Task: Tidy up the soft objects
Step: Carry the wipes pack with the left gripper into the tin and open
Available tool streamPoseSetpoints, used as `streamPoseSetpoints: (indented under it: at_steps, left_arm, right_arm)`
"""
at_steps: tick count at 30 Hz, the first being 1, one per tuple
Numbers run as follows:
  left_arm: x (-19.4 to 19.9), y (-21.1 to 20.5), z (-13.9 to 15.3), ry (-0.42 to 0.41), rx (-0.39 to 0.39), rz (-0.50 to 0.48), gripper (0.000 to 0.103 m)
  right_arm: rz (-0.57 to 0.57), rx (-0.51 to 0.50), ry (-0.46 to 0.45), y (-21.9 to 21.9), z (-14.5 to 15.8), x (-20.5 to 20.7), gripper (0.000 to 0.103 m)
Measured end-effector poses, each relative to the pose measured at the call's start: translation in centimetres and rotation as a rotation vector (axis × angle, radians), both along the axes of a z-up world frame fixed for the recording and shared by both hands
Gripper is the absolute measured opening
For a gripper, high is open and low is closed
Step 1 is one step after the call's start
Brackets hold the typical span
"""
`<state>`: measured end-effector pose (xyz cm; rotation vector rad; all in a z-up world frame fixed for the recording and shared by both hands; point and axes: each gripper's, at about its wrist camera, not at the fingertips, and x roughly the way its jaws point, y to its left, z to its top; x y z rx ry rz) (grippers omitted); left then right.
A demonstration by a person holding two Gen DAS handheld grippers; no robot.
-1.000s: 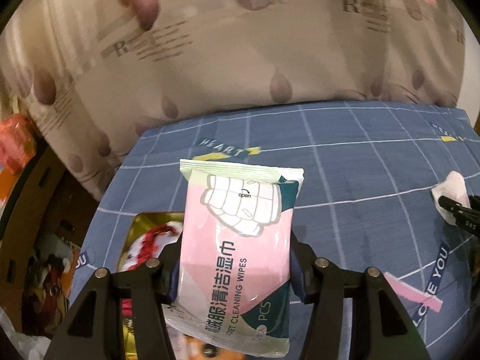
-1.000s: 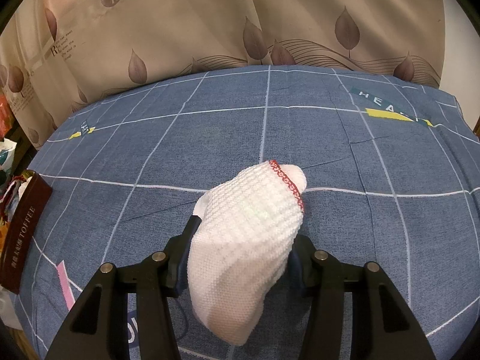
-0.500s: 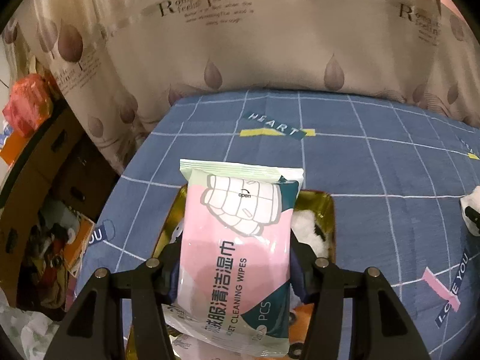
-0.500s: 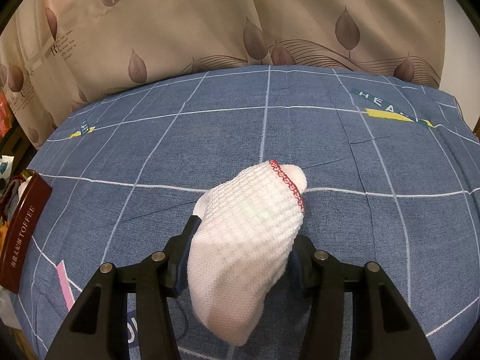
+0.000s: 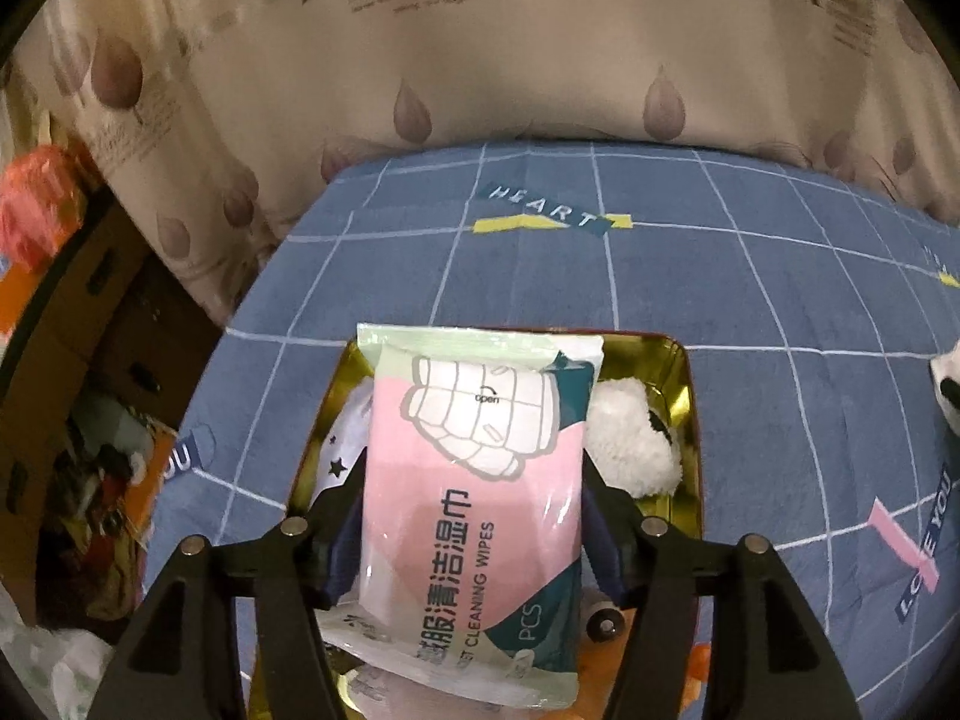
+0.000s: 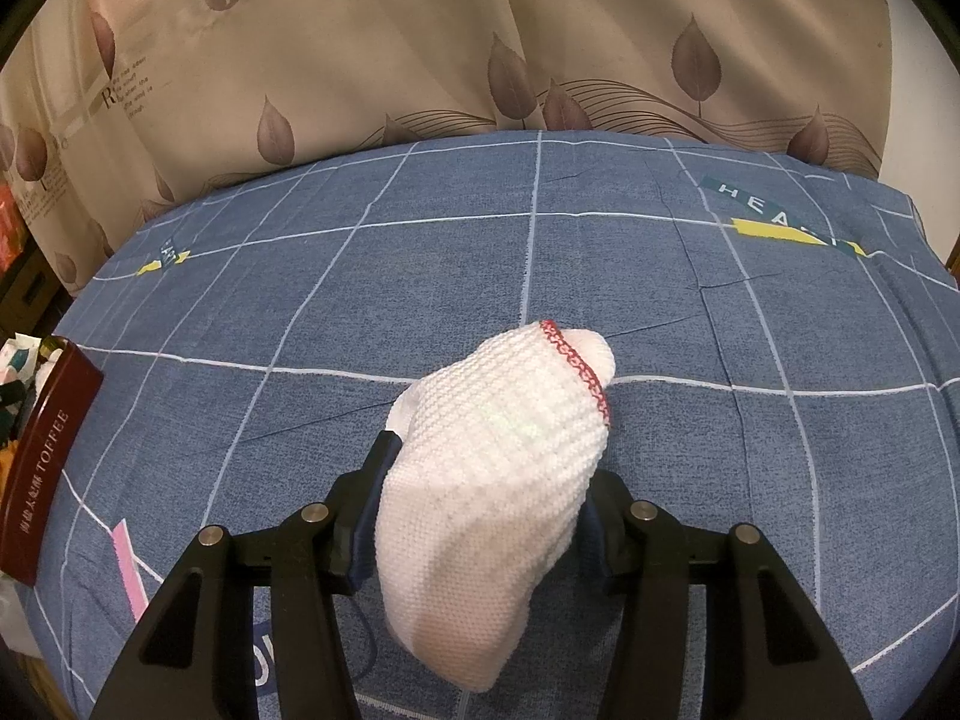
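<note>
Blue checked bedspread (image 5: 750, 312). Your left gripper (image 5: 474, 516) opening, wipes pack (image 5: 474, 480) between jaws, seemingly over gold tin (image 5: 684, 384): release low, clear of plush (image 5: 630, 444). Right gripper (image 6: 480, 474) clamps white sock (image 6: 498, 450).

The right gripper (image 6: 486, 492) clamps a white knitted sock (image 6: 498, 456) with a red-stitched cuff above the blue checked bedspread (image 6: 420, 276); a maroon toffee box (image 6: 42, 468) sits far left

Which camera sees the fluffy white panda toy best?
The left wrist view: the panda toy lies in the gold tin, beside the wipes pack. The right wrist view shows only the tin's dark red side, no panda.
</note>
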<state>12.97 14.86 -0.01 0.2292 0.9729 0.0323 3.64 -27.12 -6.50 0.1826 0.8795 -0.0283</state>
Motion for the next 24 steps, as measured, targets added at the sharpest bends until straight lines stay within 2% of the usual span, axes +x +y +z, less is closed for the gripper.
streamPoseSetpoints:
  at_steps: [3, 8, 16, 21, 24]
  left_arm:
    - [-0.5, -0.2, 0.7, -0.019, 0.014, -0.014, 0.064]
    - [-1.3, 0.7, 2.1, -0.044, -0.017, -0.001, 0.064]
    - [-4.4, 1.7, 4.9, -0.143, -0.041, -0.004, 0.064]
    - [-6.7, 3.6, 5.4, -0.176, -0.09, 0.057, 0.064]
    - [-9.0, 5.0, 5.1, -0.206, -0.064, 0.117, 0.064]
  right_arm:
    - [0.001, -0.004, 0.001, 0.0, 0.0, -0.1, 0.05]
    - [0.003, -0.01, 0.002, 0.2, 0.0, 0.0, 0.051]
    - [0.007, -0.021, 0.005, 0.3, 0.0, 0.1, 0.052]
    - [0.008, -0.029, 0.006, 0.4, 0.0, 0.1, 0.052]
    - [0.007, -0.031, 0.006, 0.5, 0.0, 0.1, 0.052]
